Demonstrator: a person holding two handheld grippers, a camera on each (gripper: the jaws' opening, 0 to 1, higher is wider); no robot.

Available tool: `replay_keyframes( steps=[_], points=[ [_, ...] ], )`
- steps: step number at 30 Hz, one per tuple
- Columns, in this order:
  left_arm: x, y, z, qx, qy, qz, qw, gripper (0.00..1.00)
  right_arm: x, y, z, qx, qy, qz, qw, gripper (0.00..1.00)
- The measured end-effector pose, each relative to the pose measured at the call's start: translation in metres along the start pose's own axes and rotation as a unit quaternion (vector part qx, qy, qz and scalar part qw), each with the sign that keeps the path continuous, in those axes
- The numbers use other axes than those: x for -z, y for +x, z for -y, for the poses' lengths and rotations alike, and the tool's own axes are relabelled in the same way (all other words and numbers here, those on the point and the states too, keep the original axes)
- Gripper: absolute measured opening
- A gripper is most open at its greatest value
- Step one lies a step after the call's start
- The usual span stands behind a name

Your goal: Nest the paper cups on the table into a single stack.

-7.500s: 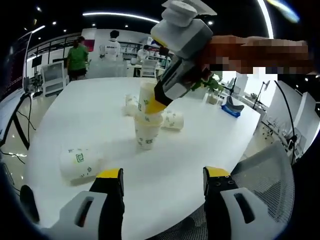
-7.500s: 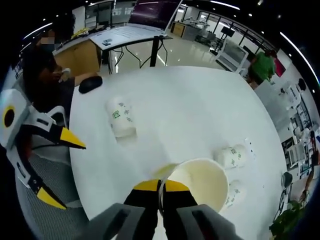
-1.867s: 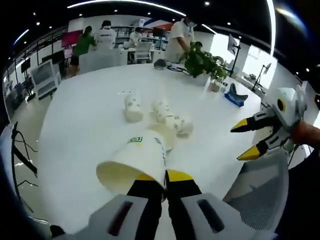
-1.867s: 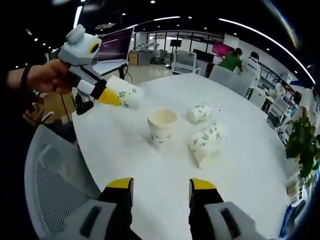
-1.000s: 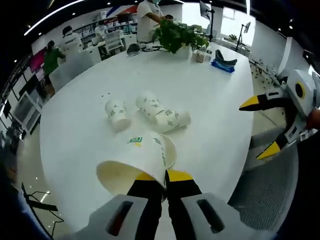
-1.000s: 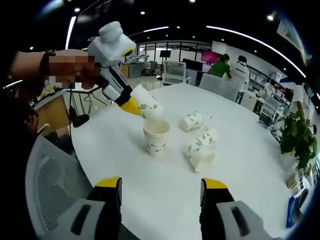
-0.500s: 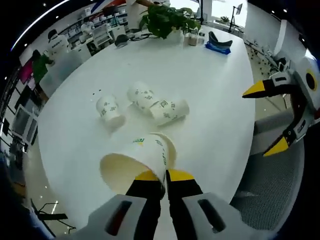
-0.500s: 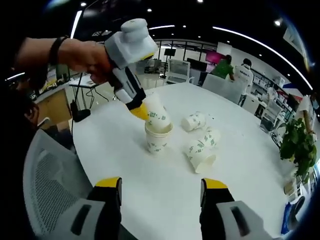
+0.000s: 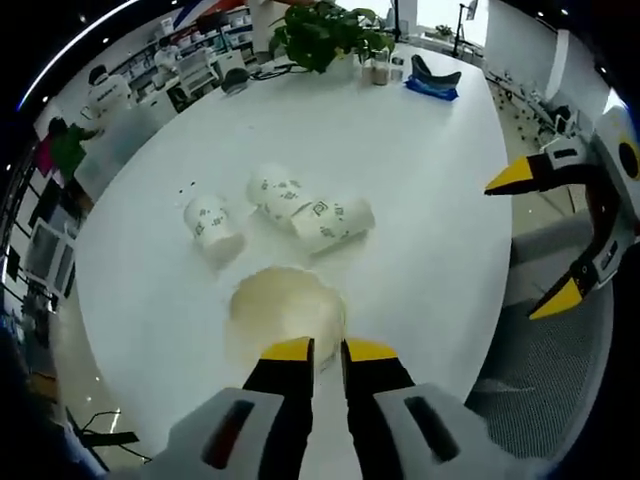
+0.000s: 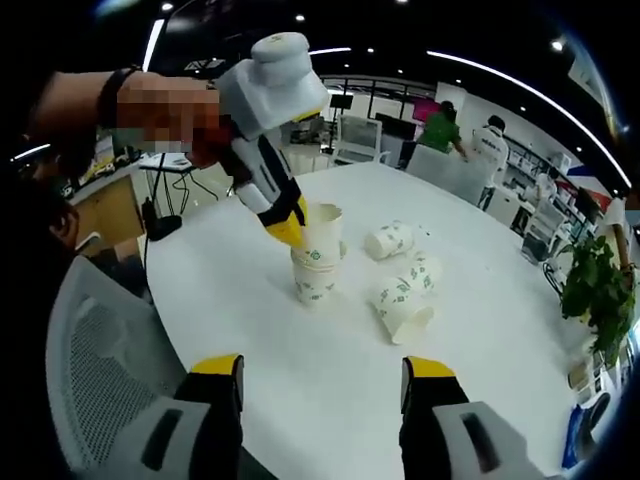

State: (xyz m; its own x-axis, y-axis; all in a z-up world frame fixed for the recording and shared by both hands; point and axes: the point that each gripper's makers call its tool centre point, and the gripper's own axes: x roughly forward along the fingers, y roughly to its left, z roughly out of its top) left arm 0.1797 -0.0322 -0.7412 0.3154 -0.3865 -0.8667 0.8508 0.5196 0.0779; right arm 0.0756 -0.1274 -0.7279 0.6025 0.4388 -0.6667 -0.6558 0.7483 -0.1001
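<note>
Looking down in the left gripper view, an upright paper cup (image 9: 285,305) shows its open mouth, and my left gripper (image 9: 329,350) is shut on its near rim with only a narrow gap between the jaws. In the right gripper view this cup (image 10: 323,228) sits in the top of the upright stack (image 10: 314,280) on the white table (image 10: 250,330), with the left gripper (image 10: 290,228) on it. One cup (image 9: 212,228) lies on its side, and two more lying cups (image 9: 318,212) lie beside it. My right gripper (image 10: 323,367) is open and holds nothing, back from the stack.
The lying cups (image 10: 405,295) are right of the stack. A potted plant (image 9: 325,30) and a blue object (image 9: 432,82) stand at the far table edge. A mesh chair (image 10: 100,380) is by the near edge. People stand in the background.
The left gripper has tipped the held cup upright and lowered it into the top of the stack. Its jaws stand slightly wider than before. The right gripper has stayed open.
</note>
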Motion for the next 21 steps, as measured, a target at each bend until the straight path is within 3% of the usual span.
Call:
replay_keyframes(
  steps=[5,9,14,16,19,21],
  points=[
    [0.002,0.004,0.004,0.002,-0.007,0.005,1.0,0.18,-0.001,-0.002,-0.001,-0.001,0.002,0.001,1.0,0.64],
    [0.0,0.001,0.008,0.0,-0.005,0.022,0.9998,0.29,0.001,0.0,-0.001,-0.003,0.004,-0.003,1.0,0.65],
    [0.002,-0.004,0.008,-0.004,-0.02,0.051,0.9985,0.34,0.005,0.005,-0.004,-0.01,0.002,-0.006,0.9999,0.64],
    [0.003,-0.007,0.005,-0.011,-0.033,0.07,0.997,0.37,0.005,0.006,-0.005,-0.011,0.001,-0.006,0.9999,0.64],
    [-0.004,-0.017,0.001,-0.037,-0.046,0.128,0.99,0.44,0.006,0.009,-0.005,-0.014,0.002,-0.006,0.9999,0.64],
    [0.0,-0.021,-0.001,-0.04,-0.068,0.148,0.9859,0.48,0.005,0.01,-0.006,-0.015,0.004,-0.005,0.9999,0.64]
  ],
)
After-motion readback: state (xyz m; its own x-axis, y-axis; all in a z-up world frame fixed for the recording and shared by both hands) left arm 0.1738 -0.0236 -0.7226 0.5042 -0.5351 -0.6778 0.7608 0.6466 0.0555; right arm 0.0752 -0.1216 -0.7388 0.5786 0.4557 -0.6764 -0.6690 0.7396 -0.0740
